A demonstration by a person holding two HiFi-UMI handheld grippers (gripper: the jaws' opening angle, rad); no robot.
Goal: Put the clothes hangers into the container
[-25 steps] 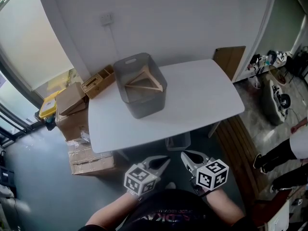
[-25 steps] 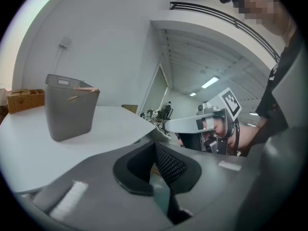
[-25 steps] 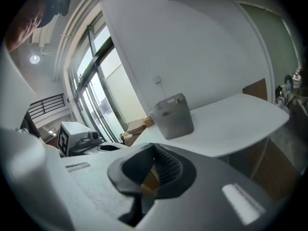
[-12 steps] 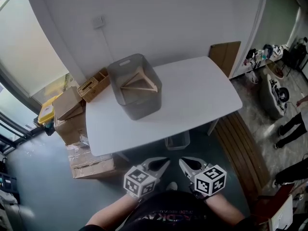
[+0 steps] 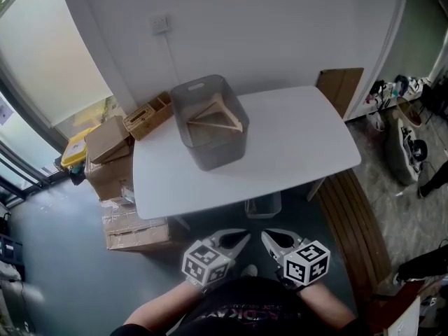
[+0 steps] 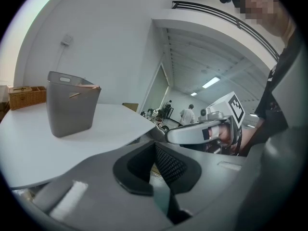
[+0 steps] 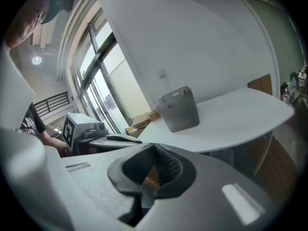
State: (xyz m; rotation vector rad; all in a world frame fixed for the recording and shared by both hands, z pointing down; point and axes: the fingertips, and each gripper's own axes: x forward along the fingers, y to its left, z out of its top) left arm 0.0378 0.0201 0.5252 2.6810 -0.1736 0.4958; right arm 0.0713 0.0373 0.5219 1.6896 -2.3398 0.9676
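Note:
A grey container [image 5: 210,121] stands on the back left part of the white table [image 5: 294,142], with wooden clothes hangers [image 5: 218,116] leaning inside it. Both grippers are held close to my body, below the table's front edge. My left gripper [image 5: 236,238] and right gripper [image 5: 269,237] sit side by side, both shut with nothing in them. The left gripper view shows the container [image 6: 72,109] off to the left with a hanger tip [image 6: 75,95] above its rim. In the right gripper view the container [image 7: 179,110] stands far ahead on the table.
Cardboard boxes [image 5: 108,149] and a wooden crate [image 5: 145,116] are stacked left of the table. A small bin [image 5: 263,205] sits under it. A brown board [image 5: 339,89] leans at the back right, beside a slatted wooden floor strip [image 5: 358,222].
The head view has swayed a little, and a person at the right edge has moved almost out of view. Both grippers stay where they were, shut.

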